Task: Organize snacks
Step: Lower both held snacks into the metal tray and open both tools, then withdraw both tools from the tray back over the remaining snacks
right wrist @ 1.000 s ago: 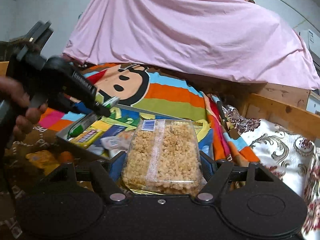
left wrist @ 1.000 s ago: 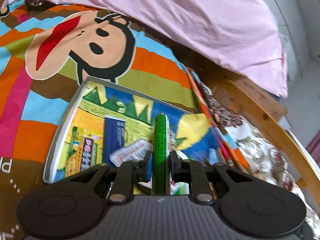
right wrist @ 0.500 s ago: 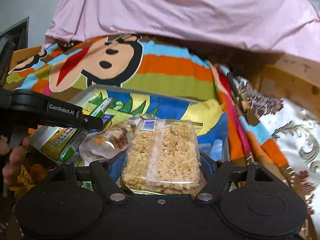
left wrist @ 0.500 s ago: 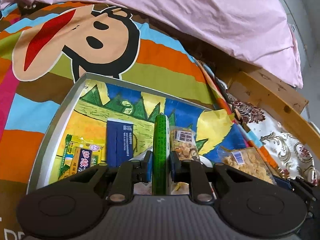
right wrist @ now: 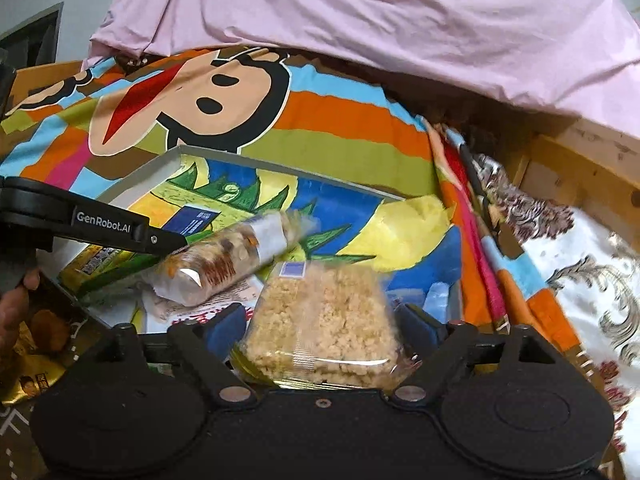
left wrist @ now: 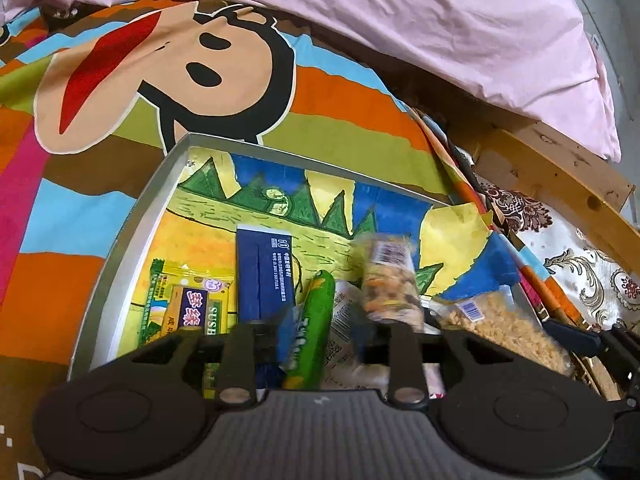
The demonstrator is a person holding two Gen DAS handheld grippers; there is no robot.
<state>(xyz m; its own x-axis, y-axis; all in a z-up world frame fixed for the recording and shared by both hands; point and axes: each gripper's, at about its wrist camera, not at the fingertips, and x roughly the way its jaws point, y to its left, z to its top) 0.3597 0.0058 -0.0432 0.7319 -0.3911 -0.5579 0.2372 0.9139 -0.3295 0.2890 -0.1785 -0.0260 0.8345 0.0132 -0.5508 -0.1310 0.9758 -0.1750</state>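
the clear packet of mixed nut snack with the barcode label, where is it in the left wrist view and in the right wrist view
Left wrist view: the mixed nut packet is right of centre, blurred, just right of the green tube.
Right wrist view: it lies left of centre, tilted, above and left of the crumbly rice snack pack.
Shared landmark: the grey tray's far left corner, below the cartoon monkey face.
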